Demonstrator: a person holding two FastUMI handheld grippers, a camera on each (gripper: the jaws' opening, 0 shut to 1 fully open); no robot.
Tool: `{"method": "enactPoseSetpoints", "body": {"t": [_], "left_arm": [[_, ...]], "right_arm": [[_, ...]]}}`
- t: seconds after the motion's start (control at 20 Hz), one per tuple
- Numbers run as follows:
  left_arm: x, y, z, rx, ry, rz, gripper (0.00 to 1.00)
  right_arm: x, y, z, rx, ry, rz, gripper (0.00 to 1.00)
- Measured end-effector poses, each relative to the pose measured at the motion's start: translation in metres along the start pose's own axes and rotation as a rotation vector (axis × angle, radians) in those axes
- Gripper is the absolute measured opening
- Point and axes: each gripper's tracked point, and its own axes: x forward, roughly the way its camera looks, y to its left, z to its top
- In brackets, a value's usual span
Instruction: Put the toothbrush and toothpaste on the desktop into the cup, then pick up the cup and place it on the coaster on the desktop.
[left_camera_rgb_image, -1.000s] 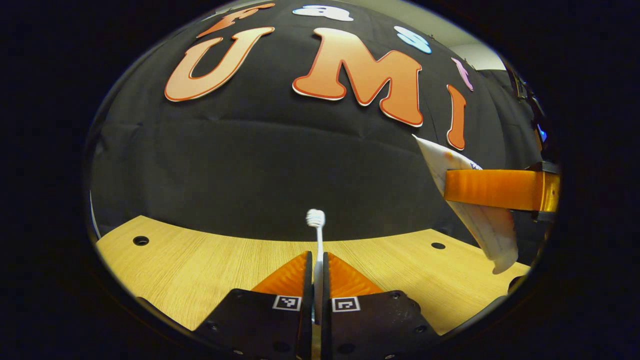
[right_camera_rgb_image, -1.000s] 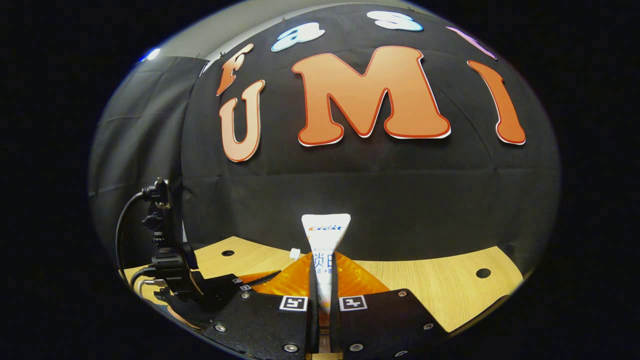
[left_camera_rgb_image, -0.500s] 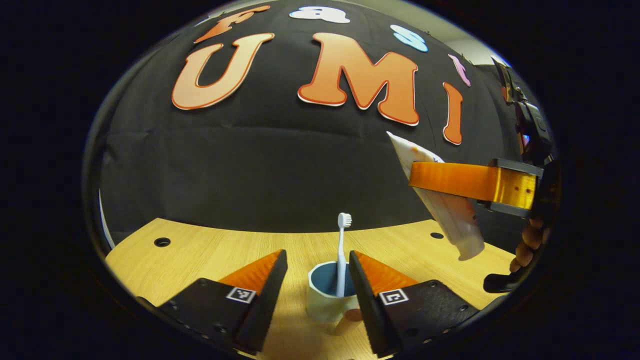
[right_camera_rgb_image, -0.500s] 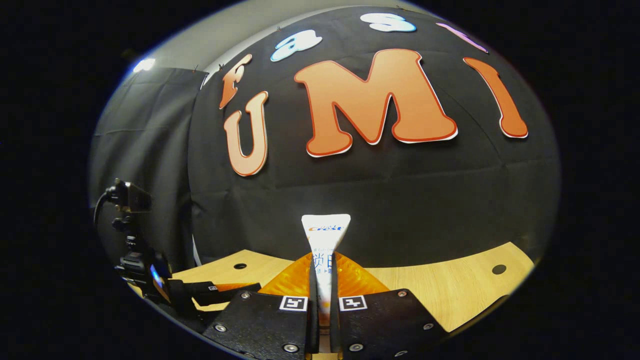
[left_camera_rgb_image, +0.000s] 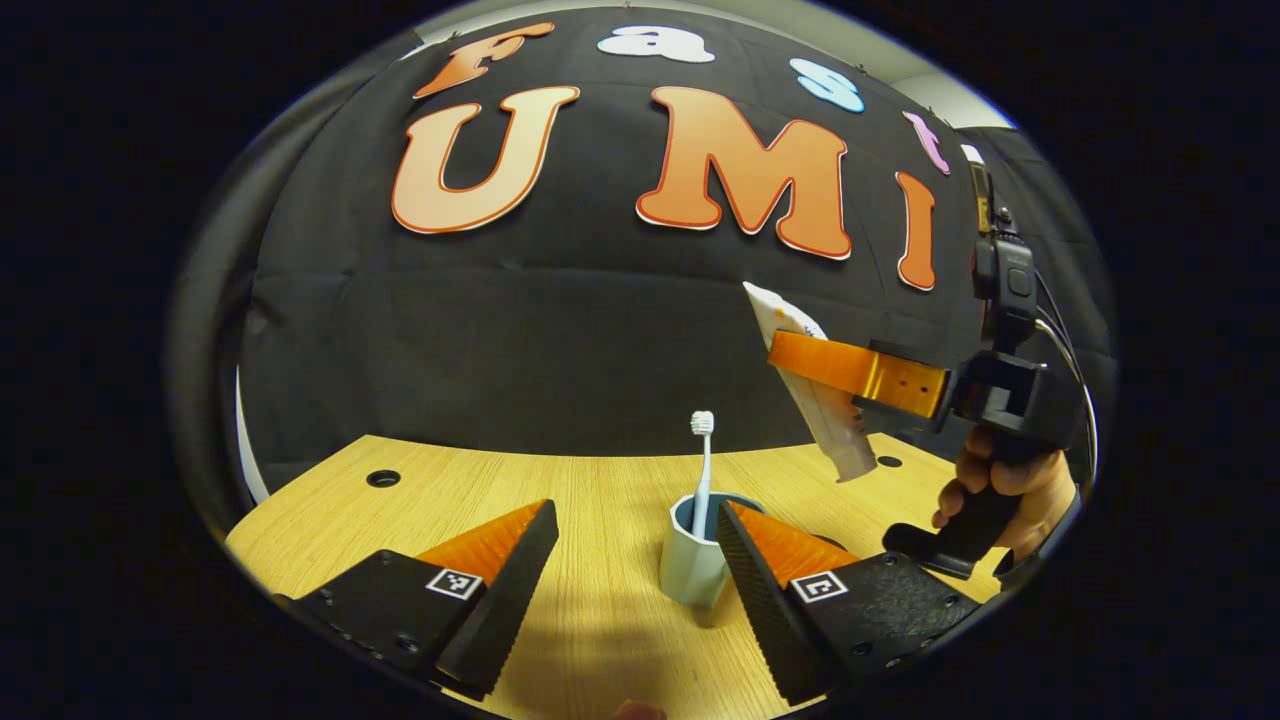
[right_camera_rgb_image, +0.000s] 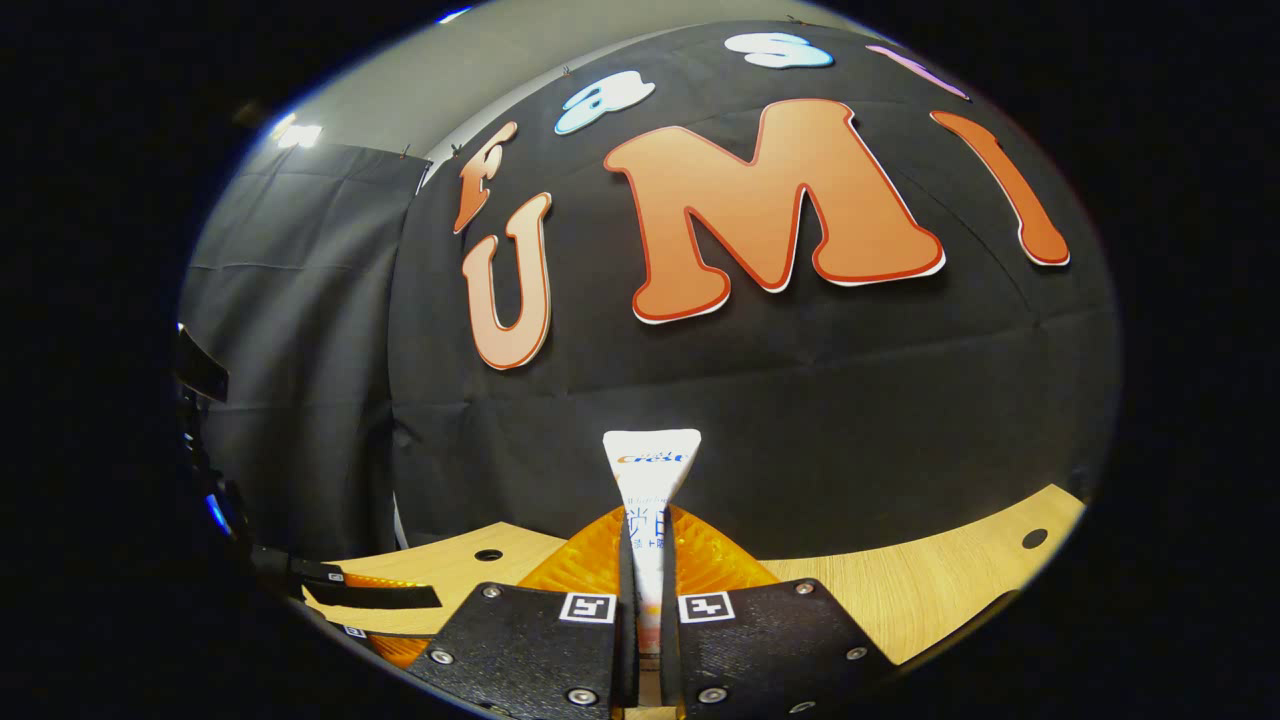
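Note:
A white toothbrush (left_camera_rgb_image: 704, 465) stands bristles-up in a pale cup (left_camera_rgb_image: 697, 550) on the wooden desktop (left_camera_rgb_image: 590, 500). My left gripper (left_camera_rgb_image: 640, 560) is open, its fingers a little back from the cup on either side. The white toothpaste tube (right_camera_rgb_image: 650, 490) is pinched upright in my right gripper (right_camera_rgb_image: 648, 560). In the left gripper view that tube (left_camera_rgb_image: 810, 390) hangs tilted, cap down, above and right of the cup, held by the right gripper (left_camera_rgb_image: 850, 365) in a person's hand (left_camera_rgb_image: 1000, 490).
Round holes (left_camera_rgb_image: 383, 478) mark the desktop near its far edge. The black cloth wall (left_camera_rgb_image: 560, 340) rises right behind the desk. In the right gripper view, part of the left gripper (right_camera_rgb_image: 370, 597) lies low at the left.
My left gripper opened and let go of the toothbrush, which now stands in the cup, then drew back. The right gripper carried the toothpaste leftward toward the cup.

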Motion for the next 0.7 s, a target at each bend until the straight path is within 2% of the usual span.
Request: {"method": "enactPoseSetpoints", "body": {"t": [0.4,0.7], "left_arm": [[-0.001,0.010,-0.011,0.010,0.022,0.014,0.96],[0.003,0.013,-0.030,-0.008,0.065,0.034,0.96]], "right_arm": [[0.030,0.015,-0.027,0.058,-0.012,0.040,0.08],[0.035,0.012,-0.061,0.044,0.044,0.035,0.10]]}}
